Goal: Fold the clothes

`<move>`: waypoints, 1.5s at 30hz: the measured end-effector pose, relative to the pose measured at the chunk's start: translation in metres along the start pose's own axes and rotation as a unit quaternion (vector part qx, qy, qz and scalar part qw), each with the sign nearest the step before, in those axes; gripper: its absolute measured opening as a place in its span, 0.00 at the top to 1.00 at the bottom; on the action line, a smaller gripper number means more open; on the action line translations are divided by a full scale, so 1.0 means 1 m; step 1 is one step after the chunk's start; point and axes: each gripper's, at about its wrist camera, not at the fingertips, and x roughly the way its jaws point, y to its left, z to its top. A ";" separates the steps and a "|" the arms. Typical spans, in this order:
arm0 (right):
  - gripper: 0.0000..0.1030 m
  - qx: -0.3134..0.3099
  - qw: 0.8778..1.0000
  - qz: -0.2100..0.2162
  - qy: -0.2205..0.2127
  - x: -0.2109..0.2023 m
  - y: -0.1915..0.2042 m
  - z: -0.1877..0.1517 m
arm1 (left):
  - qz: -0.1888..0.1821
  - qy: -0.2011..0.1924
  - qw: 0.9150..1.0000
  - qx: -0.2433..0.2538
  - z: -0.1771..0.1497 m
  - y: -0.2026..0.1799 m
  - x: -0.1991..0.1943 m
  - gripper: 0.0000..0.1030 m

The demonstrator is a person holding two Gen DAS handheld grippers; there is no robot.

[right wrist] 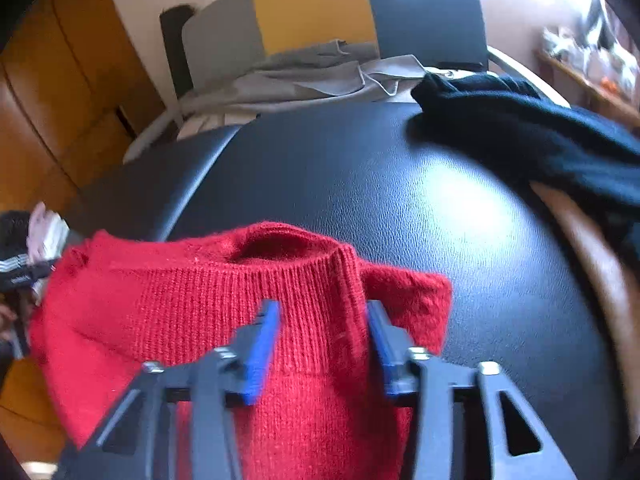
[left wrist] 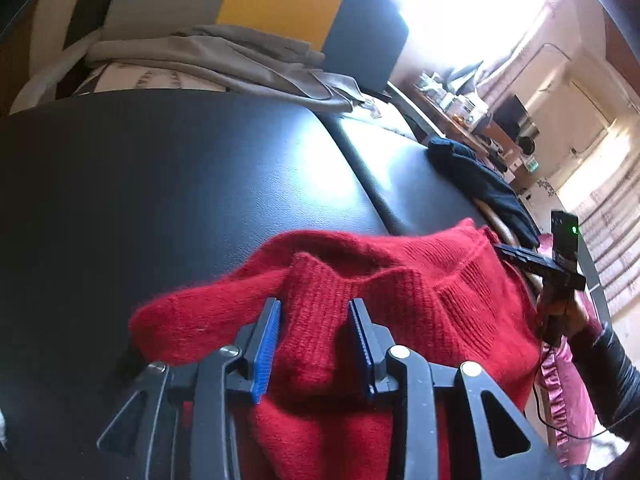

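While your left gripper (left wrist: 314, 344) straddles a ribbed fold of the red sweater (left wrist: 400, 300) at the near edge of the black padded table (left wrist: 180, 200), its jaws stand parted, pads seemingly just off the knit. From the right wrist, your right gripper (right wrist: 324, 350) appears to pinch the ribbed band. Expect soft, light, stretchy wool; grip the thicker ribbing.

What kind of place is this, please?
Most likely a room in a home. Clothes lie about: a red sweater and a dark garment on a black padded surface, with a cluttered shelf along the far wall.
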 end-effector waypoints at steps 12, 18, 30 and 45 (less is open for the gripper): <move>0.92 -0.061 0.987 -0.110 -0.096 -0.083 0.020 0.022 | 0.033 -0.186 0.982 -0.030 -0.026 -0.017 -0.092 0.95; 0.92 -0.010 0.989 -0.129 -0.065 -0.052 -0.009 0.014 | 0.079 -0.157 0.983 -0.045 -0.016 -0.006 -0.060 0.95; 0.73 0.011 0.988 -0.113 -0.102 -0.044 -0.002 -0.004 | 0.021 -0.137 0.982 -0.131 -0.051 0.035 -0.084 0.77; 0.42 -0.051 0.997 0.048 -0.031 -0.034 0.107 -0.047 | -0.063 -0.082 0.994 -0.019 -0.144 -0.024 -0.101 0.69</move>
